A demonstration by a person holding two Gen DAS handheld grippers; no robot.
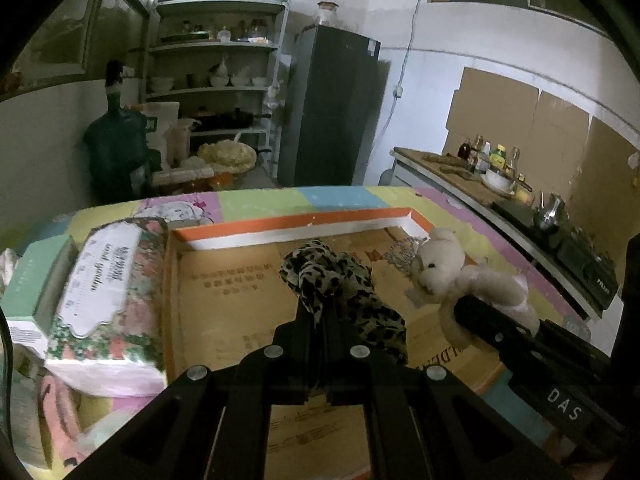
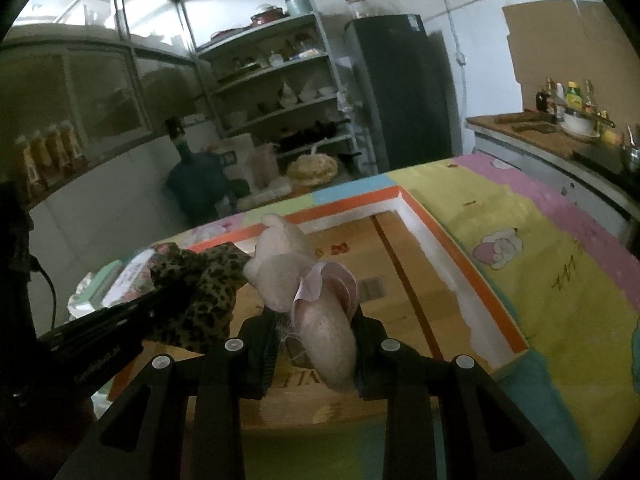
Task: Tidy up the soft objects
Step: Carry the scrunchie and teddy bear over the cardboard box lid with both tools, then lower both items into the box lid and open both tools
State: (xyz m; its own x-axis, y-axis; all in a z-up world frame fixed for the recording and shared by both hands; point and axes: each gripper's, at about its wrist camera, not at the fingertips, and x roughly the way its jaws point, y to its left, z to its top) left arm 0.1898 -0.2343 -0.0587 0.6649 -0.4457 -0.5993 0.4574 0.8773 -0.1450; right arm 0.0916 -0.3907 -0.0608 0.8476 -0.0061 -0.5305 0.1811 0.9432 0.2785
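My left gripper [image 1: 323, 320] is shut on a leopard-print scarf [image 1: 332, 280] and holds it above a shallow cardboard tray with an orange rim [image 1: 296, 220]. My right gripper [image 2: 316, 332] is shut on a cream plush bear with a pink frill [image 2: 320, 312], held over the same tray [image 2: 452, 248]. The bear [image 1: 444, 268] shows to the right of the scarf in the left wrist view, with the right gripper's finger [image 1: 492, 324] under it. The scarf [image 2: 200, 284] hangs left of the bear in the right wrist view.
A floral tissue pack [image 1: 108, 288] and a green box [image 1: 32, 280] lie left of the tray on a pastel patchwork cloth [image 2: 560, 272]. A counter with bottles [image 1: 492, 168], a dark fridge [image 1: 332, 112] and shelves [image 1: 216, 80] stand behind.
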